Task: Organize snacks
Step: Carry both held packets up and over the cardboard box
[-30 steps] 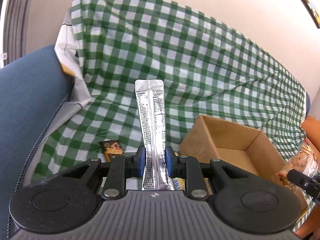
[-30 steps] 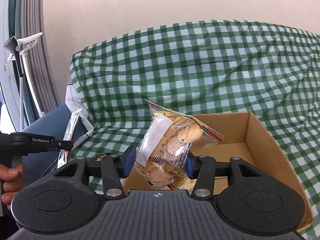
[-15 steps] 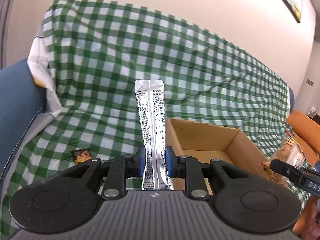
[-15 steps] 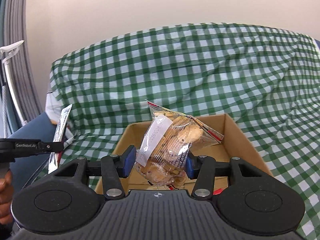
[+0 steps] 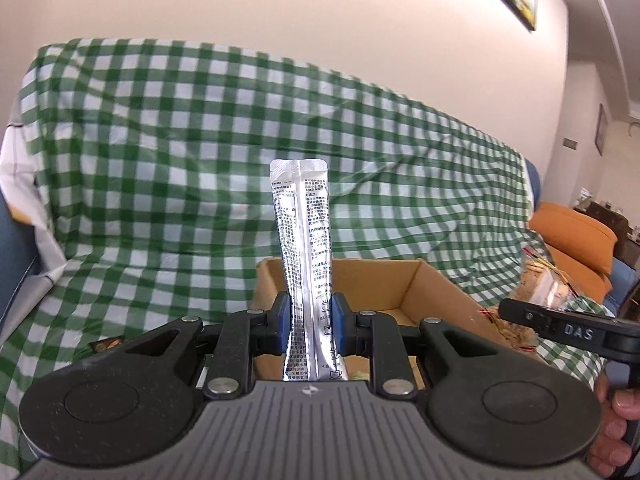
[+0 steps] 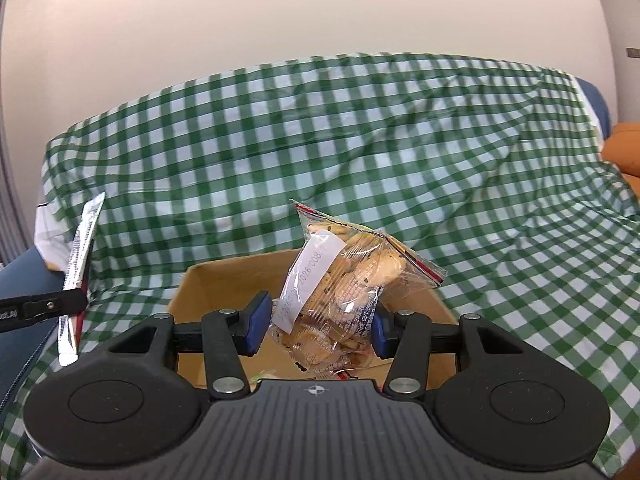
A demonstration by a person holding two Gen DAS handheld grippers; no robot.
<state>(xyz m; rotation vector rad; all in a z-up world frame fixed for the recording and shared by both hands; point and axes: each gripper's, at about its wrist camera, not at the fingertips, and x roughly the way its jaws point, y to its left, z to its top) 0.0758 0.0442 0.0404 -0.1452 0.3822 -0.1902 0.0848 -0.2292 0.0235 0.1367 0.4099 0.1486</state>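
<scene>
1. Background: green-and-white checked cloth (image 5: 168, 152) draped over a sofa, against a plain cream wall (image 6: 280, 12); orange cushion (image 5: 576, 236) far right of the left fingers.
2. Left gripper (image 5: 308, 328): blue pads pinching a silver stick sachet (image 5: 304, 248) near its lower end; sachet upright, rising well above the fingertips.
3. Right gripper (image 6: 316, 330): pads clamped on both sides of a clear bag of biscuits (image 6: 344, 284); bag tilted, white label toward the left pad.
4. Cardboard box (image 6: 224, 288): open-topped, directly beyond and below both finger pairs, resting on the cloth.
5. Small dark packet (image 5: 106, 345): flat on the cloth, left of the left fingers, apart from the box.
</scene>
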